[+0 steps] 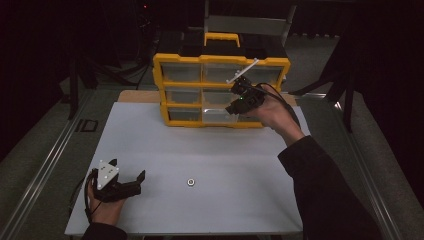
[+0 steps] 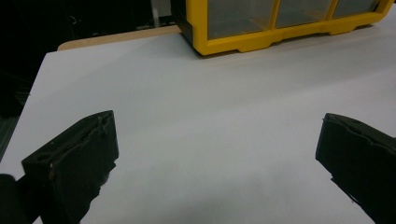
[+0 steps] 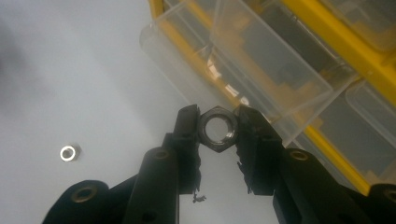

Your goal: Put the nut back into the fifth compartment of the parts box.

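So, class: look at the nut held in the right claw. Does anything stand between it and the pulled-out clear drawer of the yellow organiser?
Nothing visible does. The right claw grips the hex nut just in front of the open clear drawer of the yellow organiser, with only open air between.

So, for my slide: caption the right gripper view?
Right gripper pinches a hex nut beside the organizer's open clear drawer.

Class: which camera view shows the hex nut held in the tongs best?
The right gripper view: the hex nut sits close up between the right tongs, pads pressing its flats. In the high view those tongs are too small to make the nut out.
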`<action>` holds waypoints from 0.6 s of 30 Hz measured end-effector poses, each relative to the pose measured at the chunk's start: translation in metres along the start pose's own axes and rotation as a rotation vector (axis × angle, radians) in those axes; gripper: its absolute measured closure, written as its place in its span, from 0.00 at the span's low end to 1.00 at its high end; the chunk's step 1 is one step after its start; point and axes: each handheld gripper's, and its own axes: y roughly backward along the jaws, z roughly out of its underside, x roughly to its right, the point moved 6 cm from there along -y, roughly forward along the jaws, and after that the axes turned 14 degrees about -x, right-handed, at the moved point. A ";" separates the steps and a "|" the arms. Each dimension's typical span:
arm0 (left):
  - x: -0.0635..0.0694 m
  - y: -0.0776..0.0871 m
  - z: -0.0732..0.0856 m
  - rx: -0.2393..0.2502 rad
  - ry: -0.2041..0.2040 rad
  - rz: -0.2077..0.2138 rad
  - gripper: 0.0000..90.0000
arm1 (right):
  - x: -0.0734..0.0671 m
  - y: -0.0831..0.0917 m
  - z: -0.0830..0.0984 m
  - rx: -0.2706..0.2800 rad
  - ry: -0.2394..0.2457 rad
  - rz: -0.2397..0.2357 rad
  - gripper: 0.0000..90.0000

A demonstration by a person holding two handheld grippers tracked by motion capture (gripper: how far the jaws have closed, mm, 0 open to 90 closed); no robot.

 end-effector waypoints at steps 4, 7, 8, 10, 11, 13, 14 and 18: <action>0.000 0.000 0.000 -0.001 0.000 0.000 0.00 | 0.002 0.002 -0.006 0.004 -0.005 0.002 0.78; 0.000 0.000 0.000 0.000 0.000 0.001 0.00 | 0.003 0.003 -0.009 0.006 -0.011 0.000 0.78; 0.000 0.000 0.000 0.000 0.000 0.001 0.00 | 0.003 0.003 -0.010 0.007 -0.013 0.000 0.78; 0.000 0.000 0.000 -0.001 0.000 0.002 0.00 | 0.003 0.003 -0.013 0.007 -0.011 -0.002 0.78; 0.000 0.000 0.000 -0.001 -0.001 0.002 0.00 | 0.003 0.003 -0.015 0.006 -0.010 -0.003 0.78; 0.000 0.000 0.000 -0.002 0.000 0.002 0.00 | 0.003 0.003 -0.018 0.006 -0.012 -0.004 0.78; 0.000 0.000 0.000 -0.001 0.000 0.002 0.00 | 0.003 0.004 -0.019 0.005 -0.012 -0.004 0.78; 0.000 0.000 0.000 -0.002 0.000 0.002 0.00 | 0.002 0.004 -0.021 0.003 -0.007 -0.004 0.78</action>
